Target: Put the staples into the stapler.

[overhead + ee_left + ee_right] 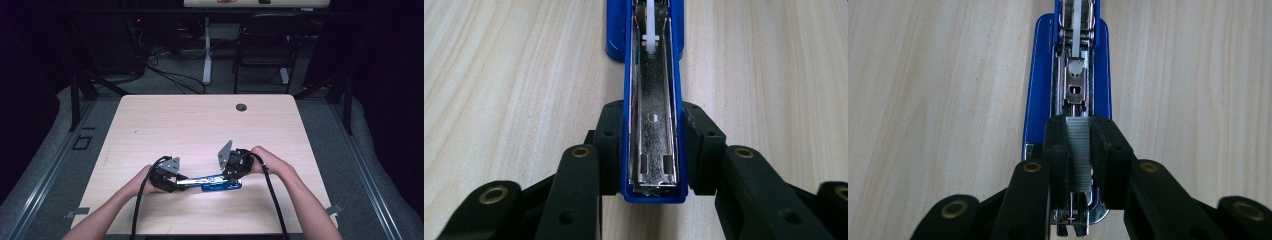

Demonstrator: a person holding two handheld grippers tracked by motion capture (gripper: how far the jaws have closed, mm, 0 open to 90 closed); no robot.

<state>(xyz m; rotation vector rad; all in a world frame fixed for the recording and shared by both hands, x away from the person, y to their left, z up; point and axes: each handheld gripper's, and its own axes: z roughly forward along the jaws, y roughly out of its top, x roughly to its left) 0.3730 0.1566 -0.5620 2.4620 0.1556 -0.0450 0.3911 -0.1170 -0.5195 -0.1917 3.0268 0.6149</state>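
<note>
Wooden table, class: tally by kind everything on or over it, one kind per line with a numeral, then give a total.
Blue stapler, opened out flat on the pale wooden table: 1
Strip of grey metal staples, clamped by the right hand-held gripper: 1
Black two-jaw hand-held gripper: 2, left shut on the stapler's blue top arm, right
Total: 4

High view overhead, facing forward-down on table; both gripper views close, sharing blue stapler
</note>
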